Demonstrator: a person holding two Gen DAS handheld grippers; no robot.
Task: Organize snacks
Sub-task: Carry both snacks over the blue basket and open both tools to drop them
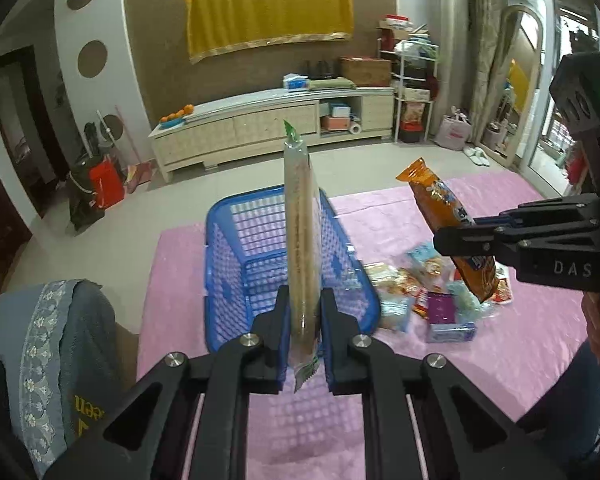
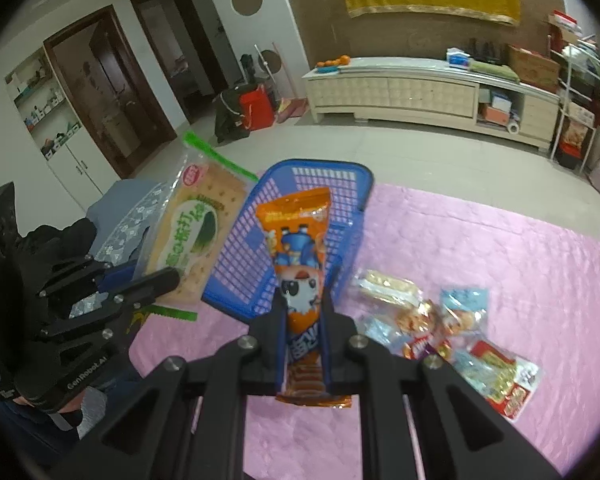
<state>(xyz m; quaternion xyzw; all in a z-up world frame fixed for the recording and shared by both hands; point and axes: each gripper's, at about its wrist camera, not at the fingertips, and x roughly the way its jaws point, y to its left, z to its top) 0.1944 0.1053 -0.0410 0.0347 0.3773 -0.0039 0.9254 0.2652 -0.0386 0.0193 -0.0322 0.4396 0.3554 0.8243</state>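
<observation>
1. Two packets held: flat clear-wrapped green-edged cracker pack clamped upright in left gripper, over blue plastic lattice basket.
2. Orange glossy snack packet pinched in right gripper, above pink quilted cloth, near loose wrapped snacks.

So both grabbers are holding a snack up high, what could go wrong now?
The left gripper pinches the tall cracker pack only near its bottom end, so it might tip or slip sideways. The right gripper also holds the orange snack packet low down, so it might swing. Both snacks are heading to one blue basket, so the grippers could bump. The basket looks light and might slide on the pink cloth.
</observation>
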